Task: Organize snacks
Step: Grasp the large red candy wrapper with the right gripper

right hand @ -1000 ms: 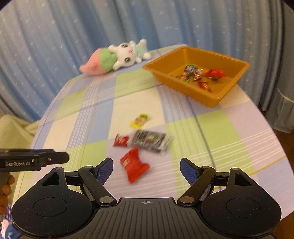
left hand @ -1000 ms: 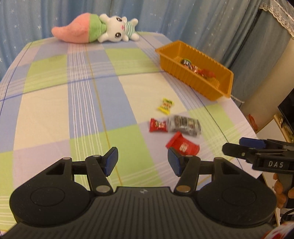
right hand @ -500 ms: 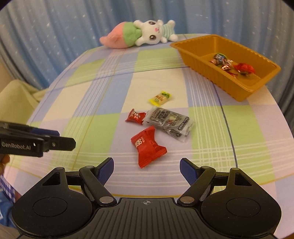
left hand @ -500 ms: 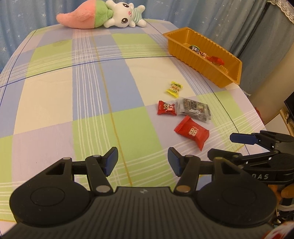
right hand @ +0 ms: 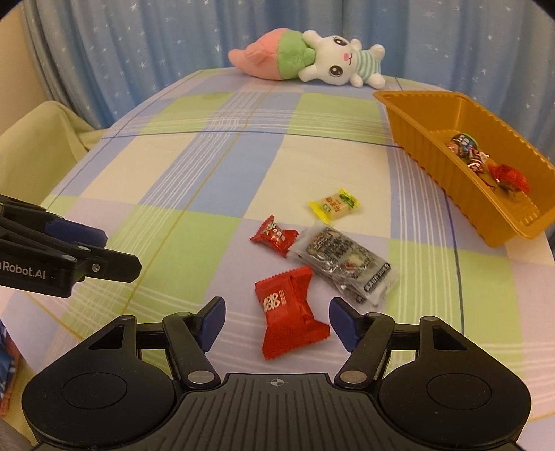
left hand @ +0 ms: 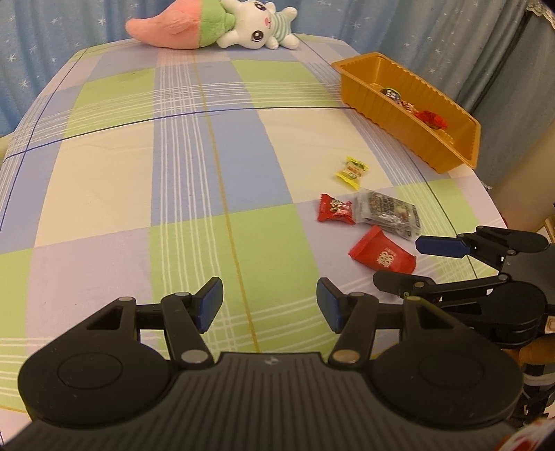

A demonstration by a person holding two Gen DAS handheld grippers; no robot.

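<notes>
Several snacks lie on the checked tablecloth: a large red packet (right hand: 289, 310) (left hand: 381, 255), a small red candy (right hand: 274, 236) (left hand: 335, 209), a grey foil packet (right hand: 345, 263) (left hand: 388, 211) and a yellow candy (right hand: 333, 204) (left hand: 351, 169). An orange tray (right hand: 433, 152) (left hand: 392, 104) at the right holds a few wrapped snacks. My right gripper (right hand: 277, 321) is open, and the large red packet lies between its fingertips. My left gripper (left hand: 269, 305) is open and empty over bare cloth, left of the snacks.
A plush rabbit with a pink carrot (right hand: 305, 57) (left hand: 211, 22) lies at the table's far edge before blue curtains. The table edge falls off at the right past the tray. A pale green chair (right hand: 38, 138) stands at the left.
Both grippers have moved forward and lower over the table. My right gripper has closed in on the large red packet, which now sits between its open fingers.
</notes>
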